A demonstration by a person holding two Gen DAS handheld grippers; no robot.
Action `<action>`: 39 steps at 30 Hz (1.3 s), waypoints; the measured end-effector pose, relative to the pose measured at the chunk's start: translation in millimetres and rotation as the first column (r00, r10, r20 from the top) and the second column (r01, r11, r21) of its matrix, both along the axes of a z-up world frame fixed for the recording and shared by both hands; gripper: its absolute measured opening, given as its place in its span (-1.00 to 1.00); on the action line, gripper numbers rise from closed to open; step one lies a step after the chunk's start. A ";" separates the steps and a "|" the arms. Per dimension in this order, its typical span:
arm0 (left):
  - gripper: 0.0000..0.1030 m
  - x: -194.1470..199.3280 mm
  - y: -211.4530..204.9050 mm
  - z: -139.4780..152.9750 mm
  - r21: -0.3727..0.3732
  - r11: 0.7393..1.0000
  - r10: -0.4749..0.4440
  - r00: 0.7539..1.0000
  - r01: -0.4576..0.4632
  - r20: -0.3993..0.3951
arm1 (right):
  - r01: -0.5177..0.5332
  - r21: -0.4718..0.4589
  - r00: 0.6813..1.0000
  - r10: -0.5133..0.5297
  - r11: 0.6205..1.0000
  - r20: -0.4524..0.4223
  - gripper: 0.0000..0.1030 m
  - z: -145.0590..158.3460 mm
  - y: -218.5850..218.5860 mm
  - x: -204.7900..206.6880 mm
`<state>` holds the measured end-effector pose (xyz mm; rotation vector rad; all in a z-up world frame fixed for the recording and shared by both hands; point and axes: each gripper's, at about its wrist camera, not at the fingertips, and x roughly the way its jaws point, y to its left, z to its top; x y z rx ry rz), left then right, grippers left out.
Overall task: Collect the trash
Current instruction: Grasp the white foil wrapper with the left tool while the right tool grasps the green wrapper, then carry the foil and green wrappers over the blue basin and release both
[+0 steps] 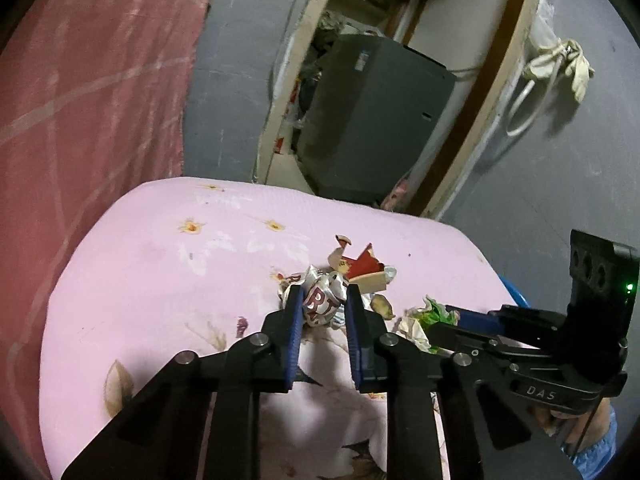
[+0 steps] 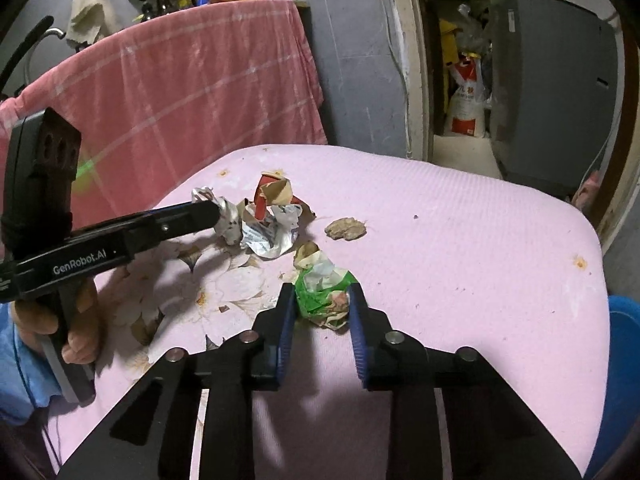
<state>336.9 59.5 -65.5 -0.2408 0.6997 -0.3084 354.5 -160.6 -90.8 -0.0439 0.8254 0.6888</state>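
Silver wrapper: a crumpled silvery wrapper with red letters (image 1: pixel 322 304) lies on the pink cloth, at the left edge of the trash heap; it sits between the blue pads of the left gripper (image 1: pixel 322 300), which press it from both sides.
Green wrapper: a crumpled green and white wrapper (image 2: pixel 322 292) lies nearest the right wrist camera, apart from the main heap; the right gripper (image 2: pixel 322 300) has its pads against it on either side — a narrow grip.
Rest of the heap: a torn red and brown carton piece (image 2: pixel 274 194) stands behind a white crumpled paper (image 2: pixel 272 232); both lie just beside the silver wrapper.
Brown scrap: a small brown lump (image 2: pixel 346 229) lies alone on the cloth, to the right of the heap and touching nothing.
Surface: a pink flowered cloth (image 2: pixel 460 240) covers the table — all the trash rests on it.
Left hand: the hand (image 2: pixel 76 320) grips the handle of the left gripper, with a blue sleeve below it.
Behind: a pink checked towel (image 2: pixel 200 92) hangs at the back left; a doorway with a grey box (image 2: pixel 552 88) opens at the back right.
Edge: a blue bin rim (image 2: pixel 624 344) shows at the table's right side.
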 end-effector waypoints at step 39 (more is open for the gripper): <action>-0.81 -97.4 -145.1 100.9 -0.049 0.995 -0.052 0.887 0.084 0.458 | 0.339 0.274 0.705 -0.436 0.900 0.559 -0.64 122.4 -132.1 -121.0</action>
